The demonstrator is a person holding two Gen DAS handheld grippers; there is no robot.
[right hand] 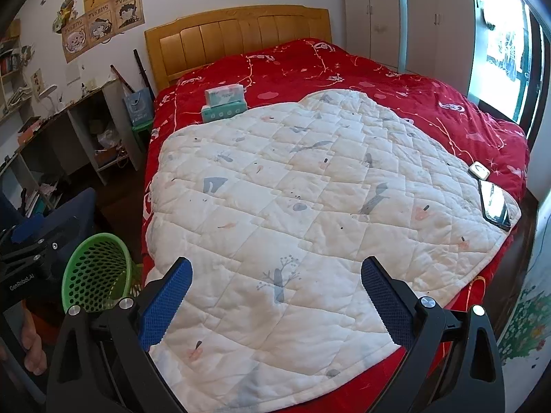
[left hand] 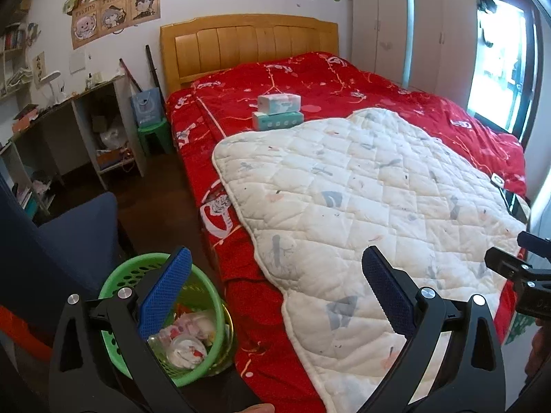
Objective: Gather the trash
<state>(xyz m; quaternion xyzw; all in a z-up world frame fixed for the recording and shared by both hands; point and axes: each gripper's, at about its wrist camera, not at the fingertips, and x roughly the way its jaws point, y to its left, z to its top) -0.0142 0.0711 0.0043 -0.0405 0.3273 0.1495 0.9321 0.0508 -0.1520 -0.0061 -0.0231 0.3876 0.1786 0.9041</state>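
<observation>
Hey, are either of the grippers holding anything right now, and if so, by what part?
Nothing is held. The left hand-held gripper and the right hand-held gripper both stand open with empty space between their blue pads, above the white quilt.

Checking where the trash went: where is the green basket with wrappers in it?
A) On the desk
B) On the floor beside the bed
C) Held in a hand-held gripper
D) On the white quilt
B: the green basket stands on the floor beside the bed, below the open left hand-held gripper.

The bed (right hand: 396, 79) wears a red cover under a white quilt (right hand: 292, 206). Two stacked tissue packs (right hand: 224, 105) lie far left; a phone (right hand: 495, 204) and small white case (right hand: 479, 170) right.
</observation>
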